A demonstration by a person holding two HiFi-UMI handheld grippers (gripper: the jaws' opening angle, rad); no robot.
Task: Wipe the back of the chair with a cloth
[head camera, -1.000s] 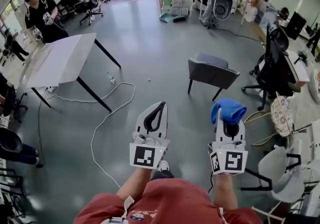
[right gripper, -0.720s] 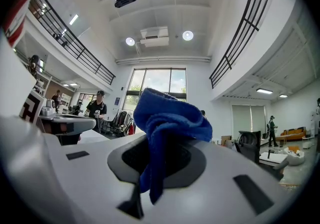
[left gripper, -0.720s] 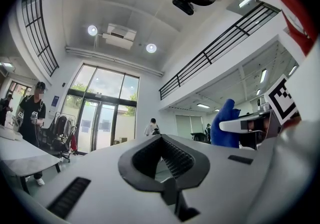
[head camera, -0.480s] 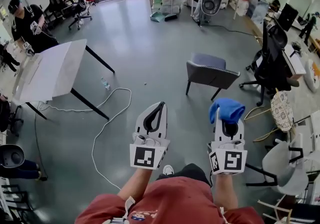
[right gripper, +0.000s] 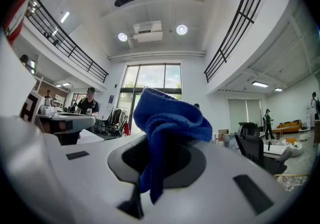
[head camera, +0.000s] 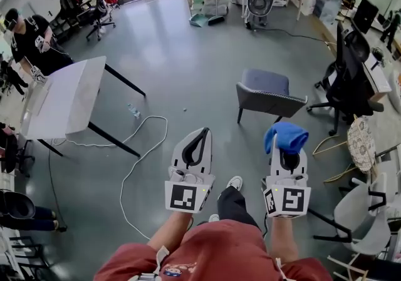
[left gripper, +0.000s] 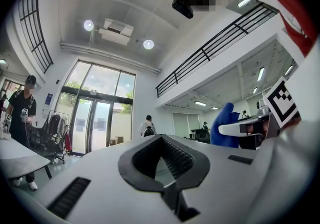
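Note:
A grey upholstered chair (head camera: 269,93) on dark legs stands on the floor ahead, its back turned toward me. My right gripper (head camera: 287,142) is shut on a bunched blue cloth (head camera: 286,137), held up in the air well short of the chair; in the right gripper view the cloth (right gripper: 167,123) drapes over the closed jaws. My left gripper (head camera: 196,141) is held beside it, jaws shut with nothing between them. In the left gripper view the left gripper (left gripper: 162,155) points upward at a hall, with the blue cloth (left gripper: 226,125) at the right.
A white table (head camera: 66,98) on black legs stands at left, with a white cable (head camera: 141,145) and a bottle (head camera: 133,111) on the floor beside it. Black office chair (head camera: 348,79) and pale chairs (head camera: 360,211) stand at right. A person in black (head camera: 28,39) stands far left.
The view has shifted forward and slightly left; the grey chair sits a little nearer. A foot has stepped forward below. Both grippers hold the same pose.

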